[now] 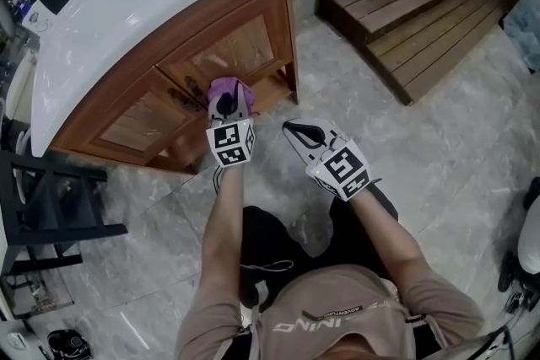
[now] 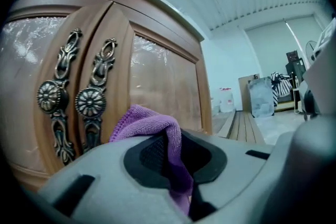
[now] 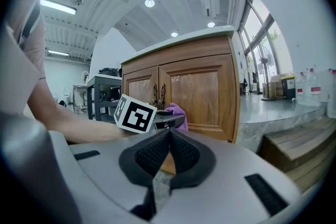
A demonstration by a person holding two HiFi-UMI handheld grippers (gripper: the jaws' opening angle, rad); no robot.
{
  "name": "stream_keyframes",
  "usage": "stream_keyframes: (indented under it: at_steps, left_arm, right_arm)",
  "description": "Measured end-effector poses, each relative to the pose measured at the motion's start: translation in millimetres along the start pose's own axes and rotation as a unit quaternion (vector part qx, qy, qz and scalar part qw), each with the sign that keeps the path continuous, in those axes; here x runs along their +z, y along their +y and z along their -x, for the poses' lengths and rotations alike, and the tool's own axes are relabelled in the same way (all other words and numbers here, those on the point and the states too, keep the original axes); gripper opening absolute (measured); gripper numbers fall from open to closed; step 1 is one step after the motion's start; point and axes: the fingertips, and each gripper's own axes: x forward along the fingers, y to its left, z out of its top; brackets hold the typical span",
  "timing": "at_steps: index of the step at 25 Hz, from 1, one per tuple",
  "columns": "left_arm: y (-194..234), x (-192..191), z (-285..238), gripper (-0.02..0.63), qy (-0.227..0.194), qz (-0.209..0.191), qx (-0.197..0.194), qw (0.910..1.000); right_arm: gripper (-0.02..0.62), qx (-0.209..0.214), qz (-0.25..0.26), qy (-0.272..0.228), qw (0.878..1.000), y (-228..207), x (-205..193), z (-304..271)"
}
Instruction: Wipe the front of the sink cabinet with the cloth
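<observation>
While the ornate door handles (image 2: 73, 102) sit furthest left, the left hand-held gripper (image 1: 228, 104) clamps the purple cloth (image 1: 230, 88), bunched low against or just off the sink cabinet (image 1: 236, 46) front beside them. Wiping well likely means pressing the cloth flat to the wood and sweeping in overlapping strokes, skirting the handles. The right hand-held gripper (image 1: 295, 129), jaws together on nothing, hangs apart at the right.

Overhead and 2 low, sharing cabinet (image 1: 250, 2).
</observation>
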Motion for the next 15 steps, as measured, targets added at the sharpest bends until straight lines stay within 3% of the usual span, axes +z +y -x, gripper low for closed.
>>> stream_keyframes:
  at_steps: [15]
  left_arm:
    - [-61, 8, -52, 0.037, -0.026, -0.002, -0.052, 0.9983]
  right_arm:
    - [0.011, -0.064, -0.011, 0.005, 0.998, -46, -12, 33]
